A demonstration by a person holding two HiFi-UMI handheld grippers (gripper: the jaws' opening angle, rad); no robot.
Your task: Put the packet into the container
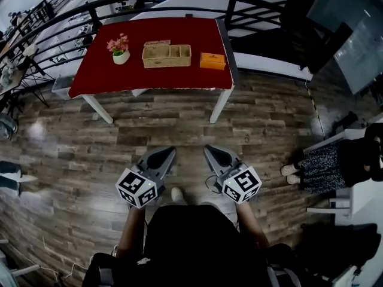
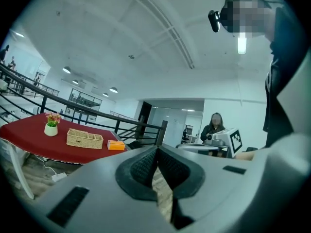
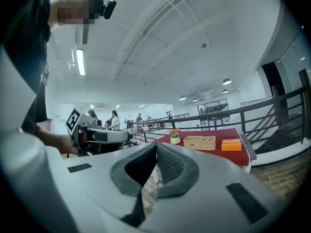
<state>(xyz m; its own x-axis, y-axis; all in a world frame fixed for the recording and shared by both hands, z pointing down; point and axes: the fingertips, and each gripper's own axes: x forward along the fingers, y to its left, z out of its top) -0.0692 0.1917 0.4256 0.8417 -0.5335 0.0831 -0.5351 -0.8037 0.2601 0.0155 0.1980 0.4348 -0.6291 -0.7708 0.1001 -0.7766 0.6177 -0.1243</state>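
An orange packet (image 1: 212, 61) lies on the red table (image 1: 96, 70), just right of a woven wicker container (image 1: 166, 55) with compartments. Both show small in the left gripper view, the packet (image 2: 116, 145) beside the container (image 2: 84, 138), and in the right gripper view as packet (image 3: 231, 144) and container (image 3: 199, 142). My left gripper (image 1: 169, 152) and right gripper (image 1: 207, 150) hang low over the wooden floor, well short of the table. Each has its jaws shut with nothing between them.
A small white pot of pink flowers (image 1: 119, 49) stands left of the container. A black railing (image 1: 66, 23) curves behind the table. A seated person's legs (image 1: 317, 167) show at right. Other people stand far off in the hall.
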